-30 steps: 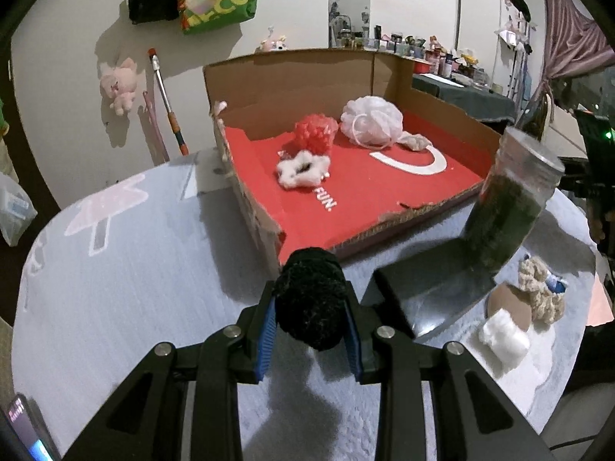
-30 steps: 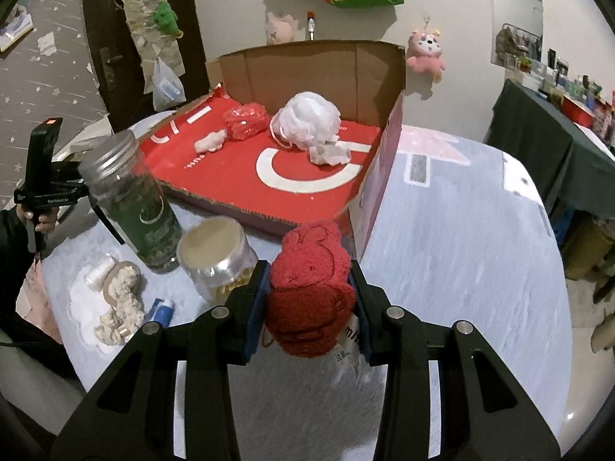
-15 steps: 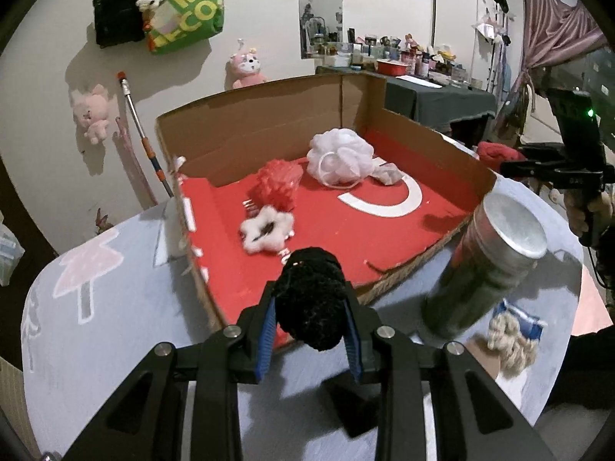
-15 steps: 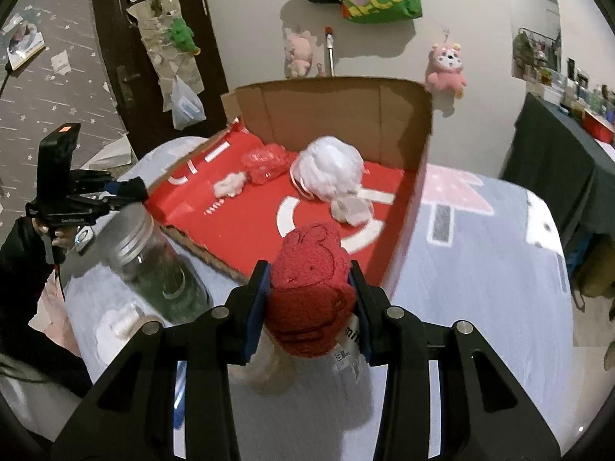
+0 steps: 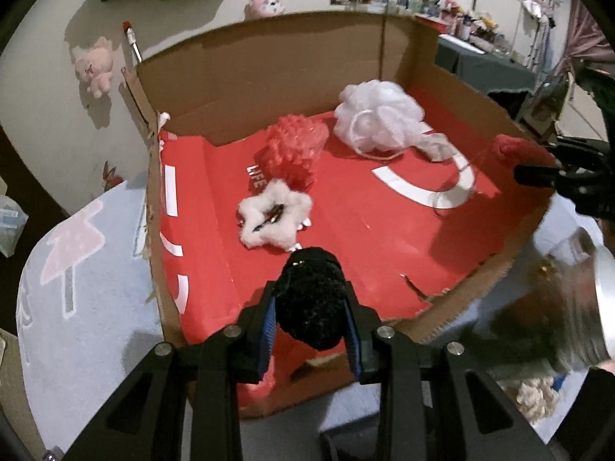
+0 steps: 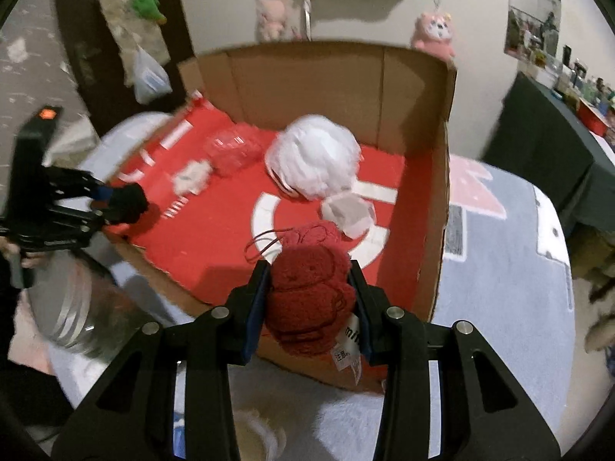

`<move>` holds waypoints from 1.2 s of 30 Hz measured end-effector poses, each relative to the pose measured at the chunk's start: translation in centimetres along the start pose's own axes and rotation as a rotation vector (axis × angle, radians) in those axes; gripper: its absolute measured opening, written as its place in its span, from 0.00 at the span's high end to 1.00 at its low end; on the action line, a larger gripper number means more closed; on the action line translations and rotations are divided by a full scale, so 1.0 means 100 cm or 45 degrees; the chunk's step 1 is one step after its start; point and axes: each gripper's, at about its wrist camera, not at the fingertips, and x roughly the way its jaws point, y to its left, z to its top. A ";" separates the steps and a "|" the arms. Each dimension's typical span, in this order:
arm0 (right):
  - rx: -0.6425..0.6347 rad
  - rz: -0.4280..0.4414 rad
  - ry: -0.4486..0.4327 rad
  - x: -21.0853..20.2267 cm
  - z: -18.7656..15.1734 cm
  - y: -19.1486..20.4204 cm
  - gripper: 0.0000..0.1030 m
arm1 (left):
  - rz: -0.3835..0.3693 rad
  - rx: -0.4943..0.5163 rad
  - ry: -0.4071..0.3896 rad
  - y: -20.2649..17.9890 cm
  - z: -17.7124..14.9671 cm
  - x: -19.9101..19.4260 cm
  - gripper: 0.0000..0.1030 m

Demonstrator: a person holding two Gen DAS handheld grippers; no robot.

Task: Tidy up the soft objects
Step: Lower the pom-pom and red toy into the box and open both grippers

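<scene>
We hold the left gripper [image 5: 310, 317] clamped on a black fuzzy pompom [image 5: 310, 299], its blue pads pressed into both sides, poised over the near edge of the cardboard box [image 5: 269, 73] with the red lining. Our right gripper [image 6: 310, 299] is clamped on a dark red plush toy [image 6: 309, 303], a white label hanging from its lower right, held above the box's near wall. Inside the box we see a white mesh bath puff [image 5: 378, 115] toward the back, a red mesh puff [image 5: 294, 150] just beside it on its left, a white fluffy star-shaped piece [image 5: 275, 217] in front of the red one, and a small pale crumpled piece [image 6: 348, 211] touching the white puff. A glass jar with a metal lid [image 5: 576, 307] stands blurred on the grey tablecloth [image 5: 88, 307] just outside the box
</scene>
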 end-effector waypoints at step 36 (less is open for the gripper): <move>-0.271 -0.271 0.324 0.072 0.002 0.021 0.63 | 0.136 0.059 0.143 -0.002 0.015 0.042 0.67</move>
